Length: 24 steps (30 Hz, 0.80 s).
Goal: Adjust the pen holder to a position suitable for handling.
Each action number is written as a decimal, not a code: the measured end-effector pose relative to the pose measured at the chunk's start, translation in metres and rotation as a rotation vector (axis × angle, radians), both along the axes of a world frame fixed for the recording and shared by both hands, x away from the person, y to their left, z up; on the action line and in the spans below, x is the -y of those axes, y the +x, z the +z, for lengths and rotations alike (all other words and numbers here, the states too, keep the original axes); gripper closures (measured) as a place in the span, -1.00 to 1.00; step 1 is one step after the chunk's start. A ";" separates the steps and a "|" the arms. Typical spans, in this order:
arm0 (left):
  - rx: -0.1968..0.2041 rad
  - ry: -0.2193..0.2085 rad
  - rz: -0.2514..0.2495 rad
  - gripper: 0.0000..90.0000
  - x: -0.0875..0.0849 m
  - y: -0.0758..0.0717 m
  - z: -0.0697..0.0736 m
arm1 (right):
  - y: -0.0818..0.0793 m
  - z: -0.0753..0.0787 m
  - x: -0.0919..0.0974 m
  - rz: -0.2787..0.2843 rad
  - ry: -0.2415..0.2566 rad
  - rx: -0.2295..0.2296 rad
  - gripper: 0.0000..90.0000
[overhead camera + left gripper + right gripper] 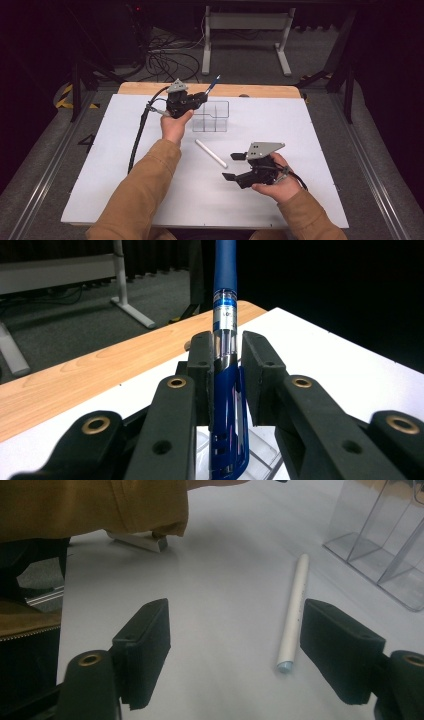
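My left gripper [202, 97] hangs over the near-left part of a clear plastic divided organiser [212, 116], shut on a blue pen [213, 84] that sticks up and away past the jaws. Seen from the left gripper view, the blue pen [224, 365] stands upright between the pads, its lower end above the clear organiser [260, 447]. A white pen [210, 153] lies on the white tabletop [150, 190] in front of the organiser. My right gripper [234, 166] rests low at the near right, open and holding nothing. In the right gripper view the white pen [293, 611] lies just inside the right jaw.
The table's wooden far edge [150, 88] runs behind the organiser. A tan sleeve [145, 185] crosses the near left of the tabletop, and a black cable [139, 135] trails from the left gripper. Beyond the table are a white desk frame [245, 30] and floor cables [165, 60].
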<state>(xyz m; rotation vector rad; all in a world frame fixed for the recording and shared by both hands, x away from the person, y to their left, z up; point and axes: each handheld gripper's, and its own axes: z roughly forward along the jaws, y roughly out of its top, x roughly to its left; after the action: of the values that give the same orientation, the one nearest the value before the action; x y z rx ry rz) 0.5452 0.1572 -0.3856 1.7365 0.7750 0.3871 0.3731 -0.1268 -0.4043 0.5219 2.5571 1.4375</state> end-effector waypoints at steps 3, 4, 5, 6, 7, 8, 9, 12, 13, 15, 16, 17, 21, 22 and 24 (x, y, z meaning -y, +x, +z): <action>-0.011 0.014 -0.006 0.69 0.001 0.001 -0.003 | 0.000 0.000 0.000 -0.001 -0.001 -0.001 -0.35; -0.019 0.012 -0.008 0.69 0.001 0.001 -0.004 | 0.000 0.000 -0.001 0.002 0.000 -0.002 -0.35; -0.014 0.014 -0.009 0.69 0.001 0.001 -0.004 | 0.000 0.000 -0.001 0.004 -0.001 0.000 -0.35; -0.017 0.017 -0.010 0.69 0.001 0.001 -0.005 | 0.000 -0.001 -0.002 0.005 -0.004 0.000 -0.35; -0.026 0.013 -0.012 0.69 0.001 0.001 -0.006 | 0.000 -0.001 -0.002 0.005 -0.006 -0.002 -0.35; -0.031 0.008 -0.014 0.69 0.001 0.001 -0.007 | 0.000 -0.001 -0.002 0.005 -0.006 -0.002 -0.35; -0.029 0.009 -0.017 0.69 0.000 0.001 -0.007 | 0.000 -0.002 -0.002 0.007 -0.008 -0.003 -0.35; -0.038 0.015 -0.021 0.69 -0.001 0.002 -0.009 | 0.000 -0.002 -0.002 0.007 -0.009 -0.002 -0.35; -0.035 0.015 -0.022 0.69 -0.002 0.002 -0.009 | -0.001 -0.002 -0.002 0.008 -0.008 -0.001 -0.35; -0.047 0.009 -0.024 0.69 -0.002 0.001 -0.010 | -0.001 -0.002 -0.002 0.008 -0.009 0.000 -0.35; -0.050 0.014 -0.023 0.69 -0.002 0.001 -0.010 | -0.001 -0.002 -0.002 0.008 -0.009 0.000 -0.35; -0.050 0.012 -0.025 0.69 -0.002 0.001 -0.011 | -0.001 -0.002 -0.003 0.008 -0.008 0.000 -0.35; -0.051 0.021 -0.027 0.69 -0.001 0.000 -0.010 | -0.001 -0.002 -0.003 0.009 -0.011 0.000 -0.35; -0.050 0.028 -0.027 0.69 -0.001 0.001 -0.010 | -0.001 -0.002 -0.003 0.011 -0.012 0.001 -0.35; -0.063 0.040 -0.020 0.69 -0.001 -0.001 -0.009 | -0.001 -0.002 -0.003 0.012 -0.011 0.000 -0.35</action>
<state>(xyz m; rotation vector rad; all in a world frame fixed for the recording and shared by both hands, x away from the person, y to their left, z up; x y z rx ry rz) 0.5441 0.1583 -0.3951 1.7994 0.7990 0.3376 0.3721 -0.1237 -0.4063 0.5062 2.5709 1.4265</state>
